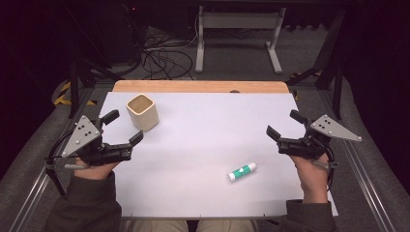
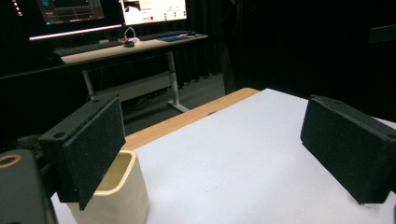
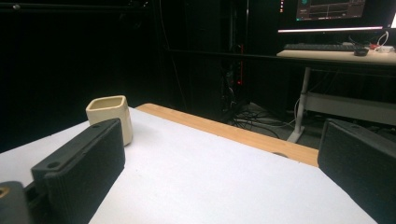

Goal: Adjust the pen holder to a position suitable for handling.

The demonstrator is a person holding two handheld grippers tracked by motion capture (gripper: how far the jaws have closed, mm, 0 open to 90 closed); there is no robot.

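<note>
While the white-topped desk (image 1: 203,145) spreads widest, with a bare wooden strip along its far edge, a cream square cup (image 1: 143,111) stands upright on its far left part, mouth up, just beyond the left tool (image 1: 126,129), whose jaws stand apart with nothing between them. At the desk's right edge, the right tool (image 1: 285,124) is likewise spread and empty. Nearer the person, right of centre, a glue stick (image 1: 241,171) lies flat, well apart from both tools with open desk around it, its long axis slanting from near-left to far-right.
</note>
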